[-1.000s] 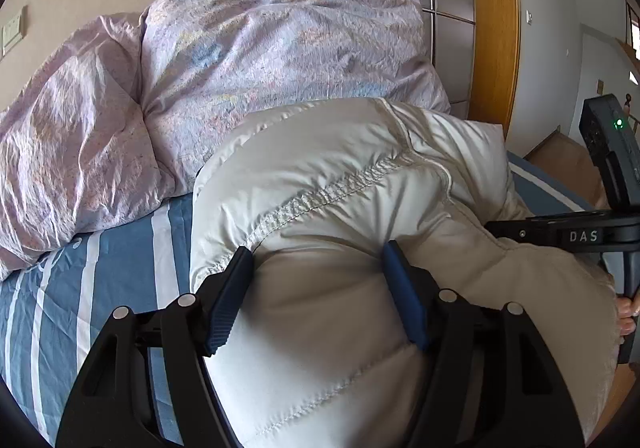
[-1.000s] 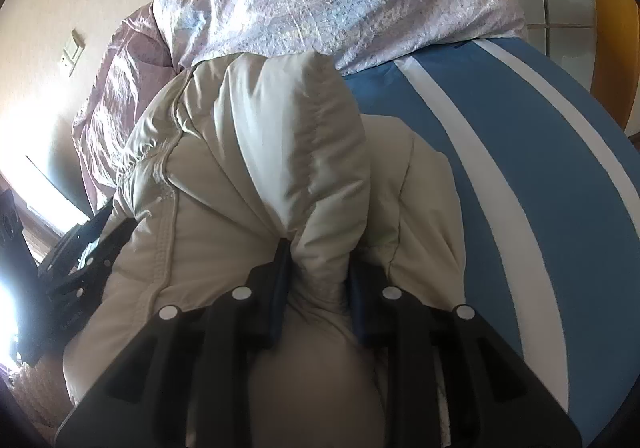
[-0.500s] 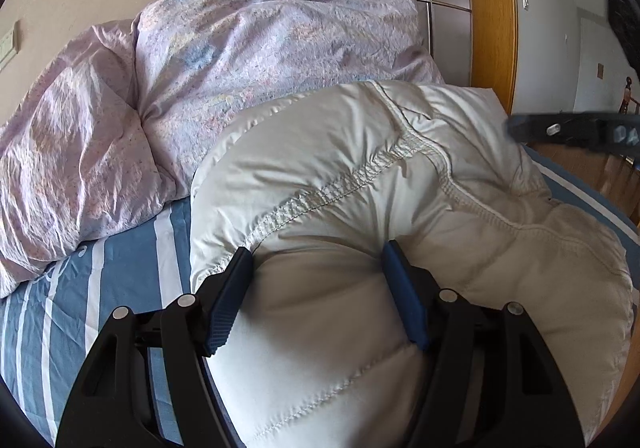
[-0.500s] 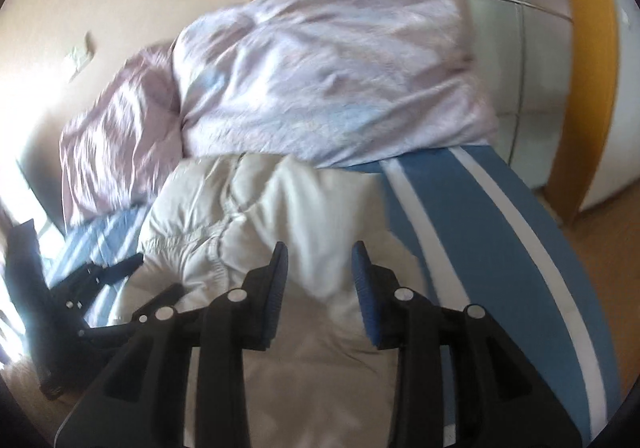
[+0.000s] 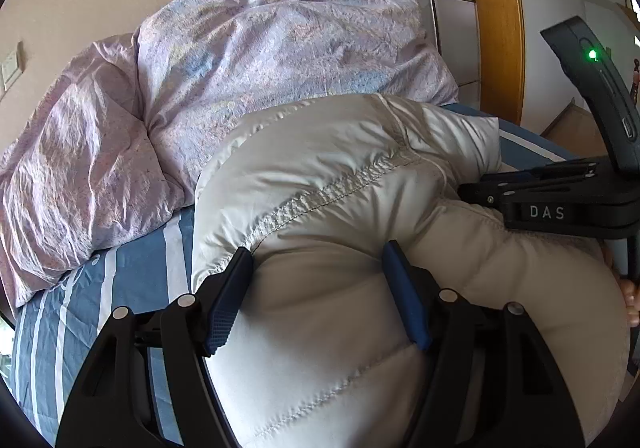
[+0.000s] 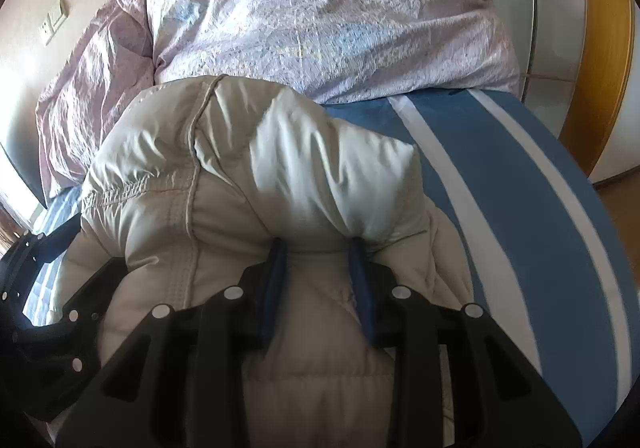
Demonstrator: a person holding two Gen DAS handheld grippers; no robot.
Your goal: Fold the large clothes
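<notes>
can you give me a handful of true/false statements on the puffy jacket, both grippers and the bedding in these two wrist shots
1. The cream puffer jacket lies on a blue and white striped sheet. True.
2. The left gripper hangs in the air, away from the jacket. False: the jacket's padding bulges between its fingers.
3. A lilac duvet is bunched behind the jacket. True.
4. The right gripper holds the duvet. False: jacket padding fills the gap between its fingers.
5. The jacket is red. False: it is cream.
</notes>
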